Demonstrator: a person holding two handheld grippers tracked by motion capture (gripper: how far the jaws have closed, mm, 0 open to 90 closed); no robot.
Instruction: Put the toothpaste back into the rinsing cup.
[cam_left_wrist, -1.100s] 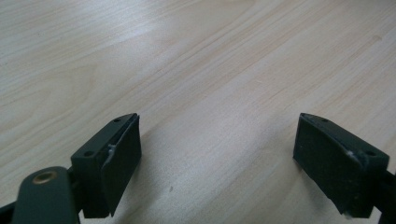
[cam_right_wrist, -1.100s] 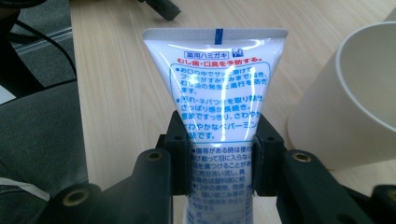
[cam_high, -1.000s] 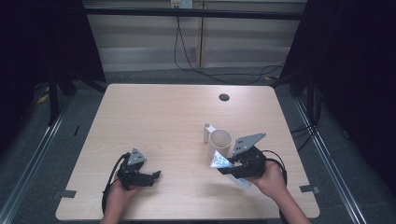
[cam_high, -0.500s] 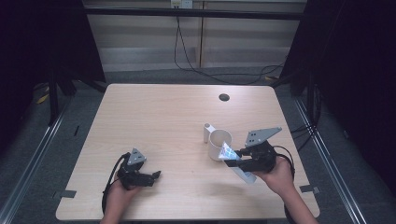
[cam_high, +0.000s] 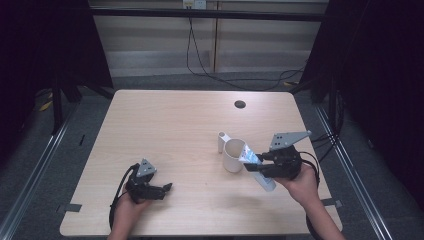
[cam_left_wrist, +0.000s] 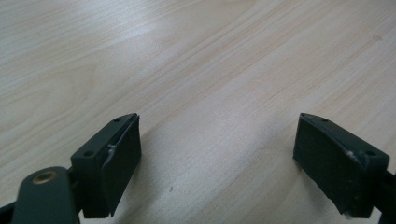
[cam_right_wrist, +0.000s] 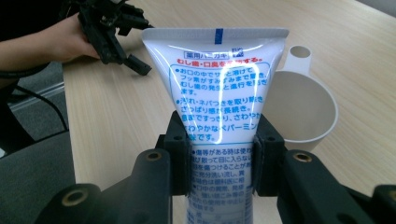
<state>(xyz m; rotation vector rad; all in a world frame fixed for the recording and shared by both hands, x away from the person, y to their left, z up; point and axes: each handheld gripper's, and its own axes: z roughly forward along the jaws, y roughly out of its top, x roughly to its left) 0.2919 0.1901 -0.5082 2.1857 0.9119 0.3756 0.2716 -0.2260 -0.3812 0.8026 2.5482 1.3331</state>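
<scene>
**Tube in the right tongs, crimped end aimed at the cup**

The right gripper (cam_high: 256, 167) is clenching a white toothpaste tube (cam_high: 258, 170) across its middle, the pads pressing on both flat sides in the right gripper view (cam_right_wrist: 219, 116); the tube is riding clear of the table (cam_high: 165, 125), near its right front part, with the person's right hand (cam_high: 300, 182) wrapped behind the tool.

The relation that matters is the tube's long axis against the cup; in the high view the tube is slanting from its lower end near the hand up toward the flat crimped end, and that crimped end is lying just beside the rim of the white cup (cam_high: 234, 155), on the cup's right side. In the right gripper view the cup (cam_right_wrist: 303, 112) is sitting past the tube and off to one side of it, its handle farther away; so the axis is pointing alongside the mouth rather than into it. I judge that dropping the tube in would call for swinging the leading end over the opening and tipping the axis steeper.

The left gripper (cam_high: 162, 189) is resting low on the table at the left front, well apart from the cup; its jaws are standing wide in the left gripper view with bare wood between them, gripping nothing. The right hand is therefore by far the nearer one to the cup.
</scene>
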